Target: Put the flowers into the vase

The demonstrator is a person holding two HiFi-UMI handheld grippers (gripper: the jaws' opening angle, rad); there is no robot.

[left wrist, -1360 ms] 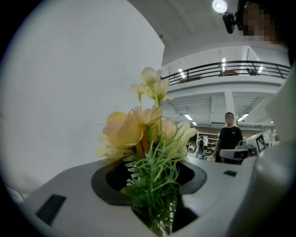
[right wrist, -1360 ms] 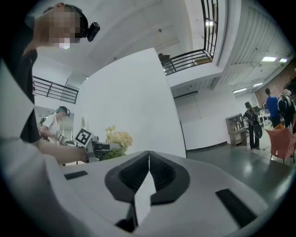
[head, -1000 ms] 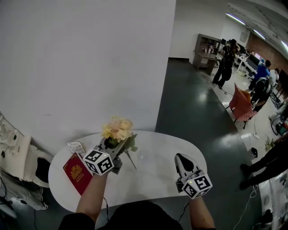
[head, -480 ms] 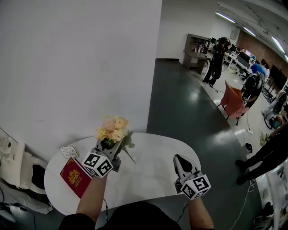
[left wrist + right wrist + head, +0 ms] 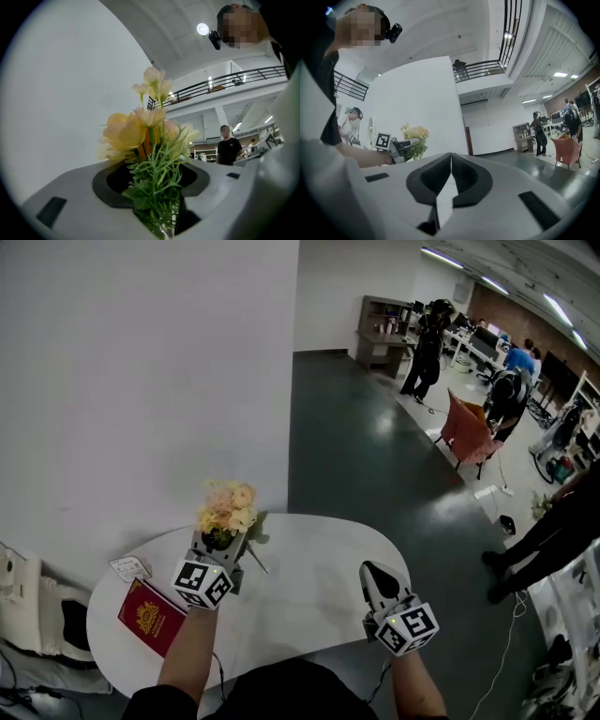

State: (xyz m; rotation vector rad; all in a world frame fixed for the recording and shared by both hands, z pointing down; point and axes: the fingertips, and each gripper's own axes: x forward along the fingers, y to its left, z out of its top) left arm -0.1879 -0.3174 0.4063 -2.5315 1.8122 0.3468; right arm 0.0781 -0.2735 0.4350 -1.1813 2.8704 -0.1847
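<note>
Head view: the left hand-held gripper [image 5: 223, 545] clamps a bunch of pale yellow and pink flowers [image 5: 226, 507] by the stems, blooms up, over the far side of the white worktop [image 5: 309, 563] near the wall. The right hand-held gripper [image 5: 379, 581] hovers over the near right edge with its jaws pressed together on nothing. No vase shows in any view, so the task appears to be at an early stage: the flowers are in hand, and placing them is still to do.

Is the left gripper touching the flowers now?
Touching. The left gripper view shows the left gripper clamping the flowers by their green stems, between its jaws.
</note>
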